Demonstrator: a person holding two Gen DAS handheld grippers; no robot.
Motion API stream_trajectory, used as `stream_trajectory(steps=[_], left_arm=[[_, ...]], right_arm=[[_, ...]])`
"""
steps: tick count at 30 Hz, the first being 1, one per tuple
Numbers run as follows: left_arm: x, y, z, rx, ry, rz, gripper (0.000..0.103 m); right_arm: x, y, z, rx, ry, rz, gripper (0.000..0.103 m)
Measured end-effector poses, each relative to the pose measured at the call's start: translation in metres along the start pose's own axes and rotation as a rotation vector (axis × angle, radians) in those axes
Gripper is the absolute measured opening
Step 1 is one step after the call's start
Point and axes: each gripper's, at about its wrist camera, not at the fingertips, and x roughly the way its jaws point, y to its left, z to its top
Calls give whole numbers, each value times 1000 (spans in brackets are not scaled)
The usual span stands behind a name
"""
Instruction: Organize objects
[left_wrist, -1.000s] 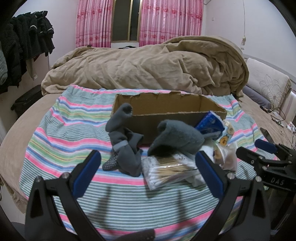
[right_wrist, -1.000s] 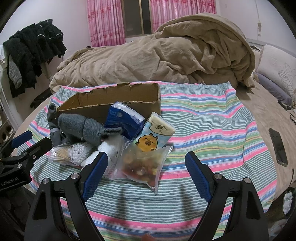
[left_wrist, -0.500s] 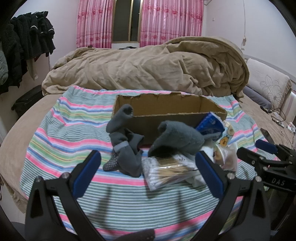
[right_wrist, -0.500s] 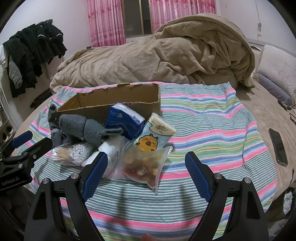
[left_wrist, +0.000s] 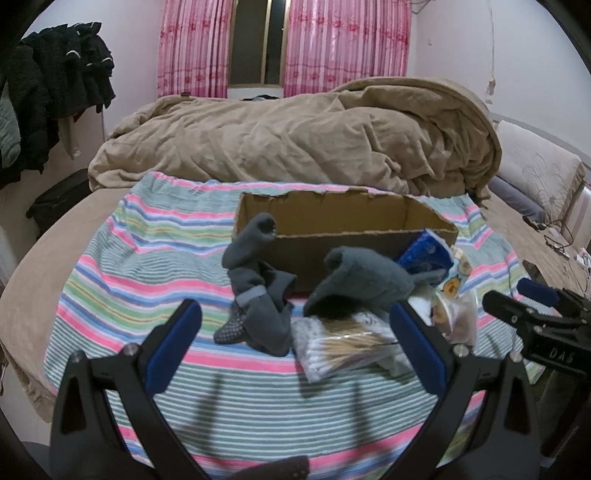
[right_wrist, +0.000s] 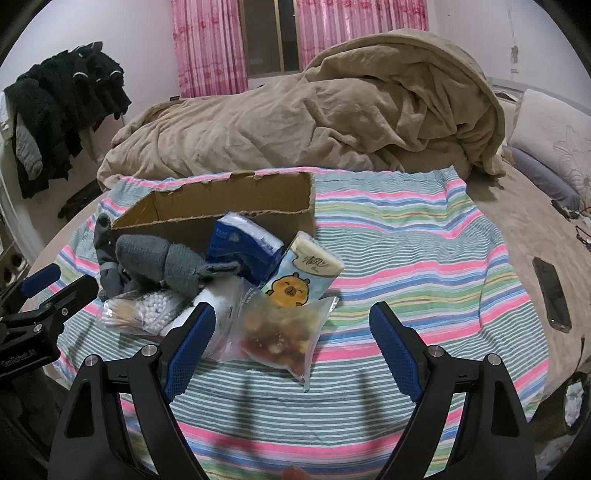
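Nothing packed yet: both grippers, left (left_wrist: 295, 332) and right (right_wrist: 291, 341), hung spread and empty (pile at 12 o'clock); next move likely a sock (left_wrist: 258, 295) into the box (left_wrist: 332, 218).

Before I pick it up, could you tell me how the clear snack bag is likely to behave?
The snack bag looks like thin, crinkly film, so it will probably sag and bend. Its loose pieces may shift toward the low end. The glossy plastic could slip between the fingers, so a pinch at the flat edge seems safer.

White lettering "DAS" on the black body of the right hand-held gripper (left_wrist: 550, 321), seen from the left wrist. "GenRobot.AI" on the left hand-held gripper (right_wrist: 37, 314). Handwritten-style characters on the tissue pack (right_wrist: 299, 277), not legible.
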Motion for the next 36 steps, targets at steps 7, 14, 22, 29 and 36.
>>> stream_trajectory(steps=[7,14,22,29,36], left_arm=[[1,1,0,0,-1,1,102],[2,1,0,-15,12,-1,102],[14,-3,-2,-3,36,-6,102],[37,-8,-5,-13,99,-46,102],[62,-13,-11,-19,166,-71,102]], right_arm=[[-1,-1,0,3,5,-6,88],[0,0,0,1,9,-10,88],[3,0,1,1,23,-12,88],[21,-2,-4,-1,58,-28,88],[48,-9,-13,35,133,11,88]])
